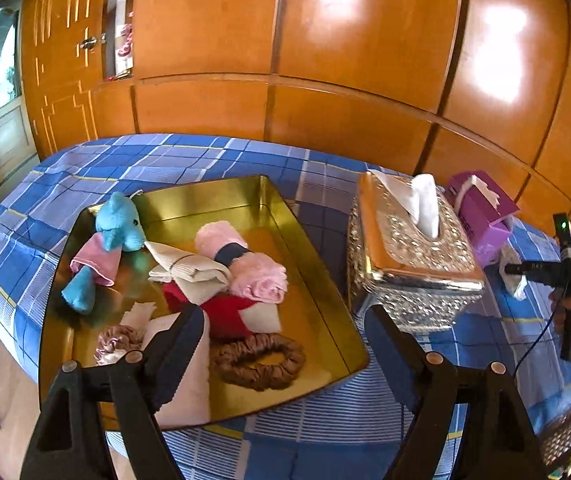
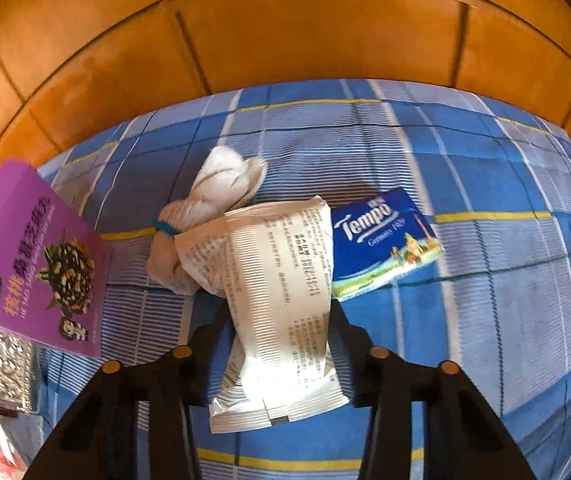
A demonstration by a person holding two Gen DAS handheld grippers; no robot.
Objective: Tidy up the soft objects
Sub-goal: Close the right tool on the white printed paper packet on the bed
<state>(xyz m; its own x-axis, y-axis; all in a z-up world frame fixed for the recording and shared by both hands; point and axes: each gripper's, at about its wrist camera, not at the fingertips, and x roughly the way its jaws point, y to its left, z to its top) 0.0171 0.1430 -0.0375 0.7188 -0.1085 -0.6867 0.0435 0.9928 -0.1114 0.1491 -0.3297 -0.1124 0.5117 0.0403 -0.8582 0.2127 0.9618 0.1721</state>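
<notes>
My right gripper (image 2: 277, 320) is clenched on the white wet-wipe pack (image 2: 277, 280), its fingers pinching the pack across its middle (printed back side facing me), above the blue plaid bedspread (image 2: 485, 184). Just beyond the pack lies a white cloth bundle (image 2: 209, 208) tied with a blue band; the two overlap from this angle, so I cannot tell whether they touch. To the right of the pack's far end sits a blue Tempo tissue packet (image 2: 381, 240). A purple snack box (image 2: 33, 256) stands at the left.

My left gripper (image 1: 281, 320) hangs released, jaws wide apart, over the near edge of the gold tin tray (image 1: 325, 280), which already holds a blue plush toy (image 1: 119, 226), a pink rolled towel (image 1: 245, 264), a beige cloth (image 1: 193, 270) and a brown scrunchie (image 1: 261, 360). A silver tissue box (image 1: 405, 248) stands right of the tray.

I judge the pack light, limp and slick-skinned; a mid-body pinch should hold, though the loose ends will sag. The cloth bundle looks easiest to take at its banded neck.
</notes>
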